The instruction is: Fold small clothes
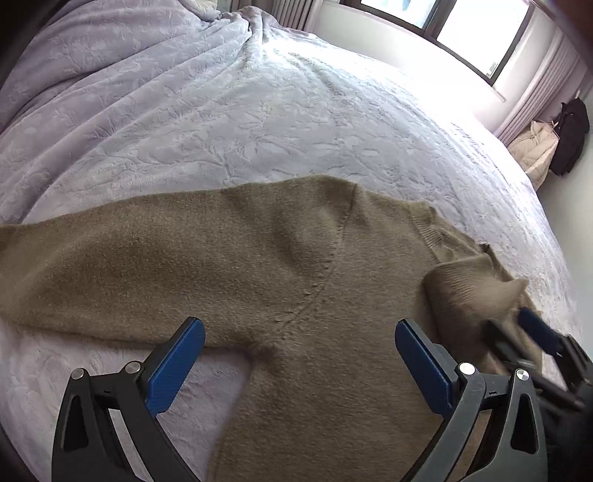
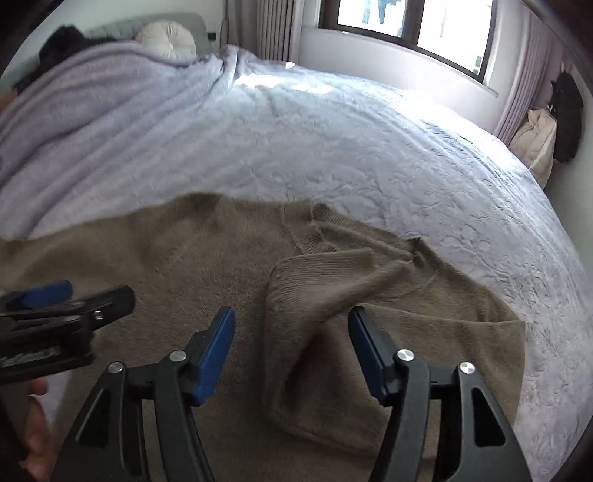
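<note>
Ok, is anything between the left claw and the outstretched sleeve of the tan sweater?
Nothing visible. The left claw hangs open over the tan knitted sweater, and its outstretched sleeve lies bare on the lavender bedspread.

Pale lavender bedspread (image 2: 333, 148) with an embossed leafy pattern covers the whole bed, bunched into folds toward the head end. A round cream cushion (image 2: 166, 39) sits up against the grey headboard (image 2: 192, 22). Window (image 2: 415, 22) behind the bed is blown out with daylight, ribbed curtain (image 2: 274, 26) beside it. Over in the right corner a black bag (image 1: 570, 141) hangs above a cream padded jacket (image 1: 533, 148).
</note>
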